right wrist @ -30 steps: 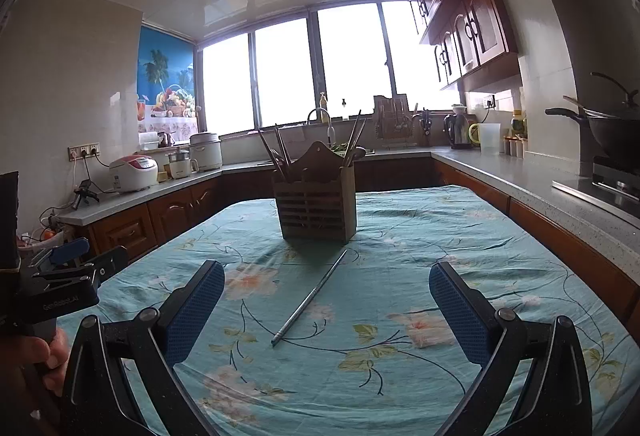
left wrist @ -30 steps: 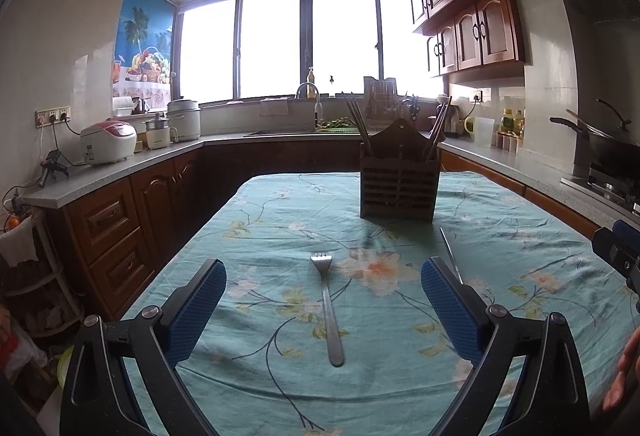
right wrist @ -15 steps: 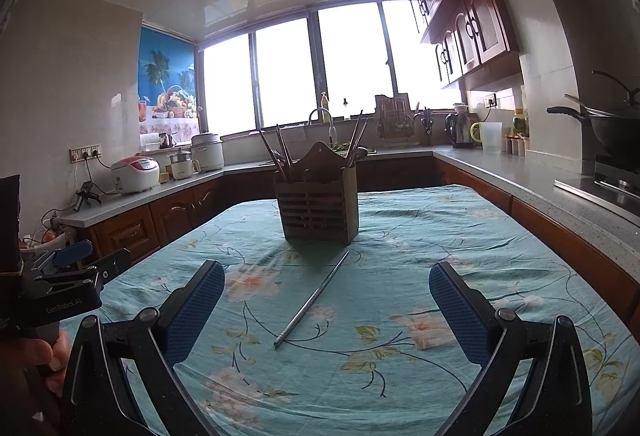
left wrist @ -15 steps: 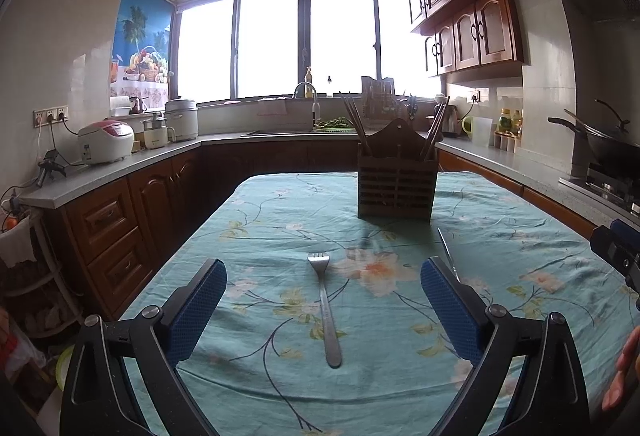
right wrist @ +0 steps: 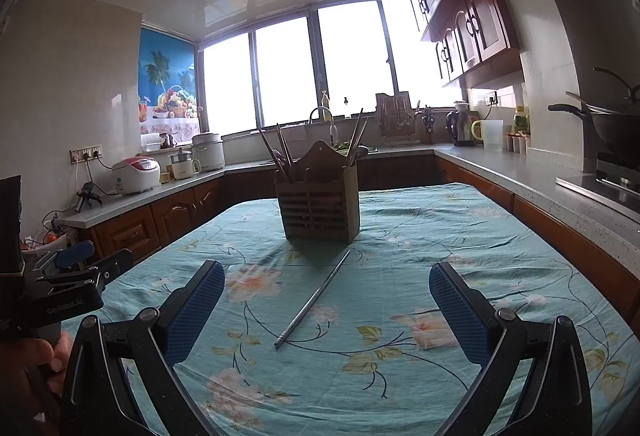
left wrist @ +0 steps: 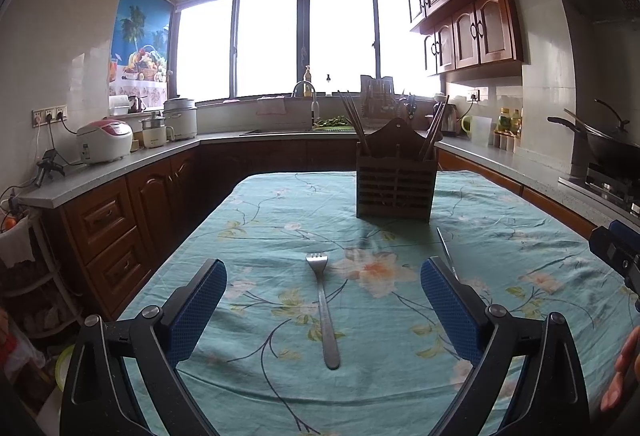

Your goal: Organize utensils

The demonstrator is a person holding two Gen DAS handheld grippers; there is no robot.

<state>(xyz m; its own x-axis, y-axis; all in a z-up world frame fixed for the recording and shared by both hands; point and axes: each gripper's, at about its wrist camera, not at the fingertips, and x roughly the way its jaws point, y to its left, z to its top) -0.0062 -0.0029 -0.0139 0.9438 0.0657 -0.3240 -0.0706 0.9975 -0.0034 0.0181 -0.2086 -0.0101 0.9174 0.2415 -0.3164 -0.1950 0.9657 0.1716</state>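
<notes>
Almost nothing has changed over the last second: in the left wrist view the fork and the holder have crept only slightly in the frame, and in the right wrist view the metal stick sits a touch higher than it did, so I read both of my grippers as barely drifting above the bench rather than committing to a pick. For the task that means the loose pieces lie out on the cloth as they did a second ago, not in the holder. Nearest me, the left gripper (left wrist: 323, 310) stands wide open with nothing between its blue pads, touching nothing; the fork (left wrist: 323, 310) lies flat in the lower middle of that frame, right between the fingers' line, handle toward me and tines pointing away. The right gripper (right wrist: 327, 310) is equally wide apart and empty, and the thin metal stick (right wrist: 313, 300), possibly a chopstick, lies at a slant in the lower middle of its frame, its near tip toward the lower left. Farther up, at the centre of both frames, the wooden utensil holder (right wrist: 318, 209) stands upright on the floral bench (right wrist: 460, 236), with chopsticks already leaning out of its two sides. Whether those were put there by this job I cannot tell.
</notes>
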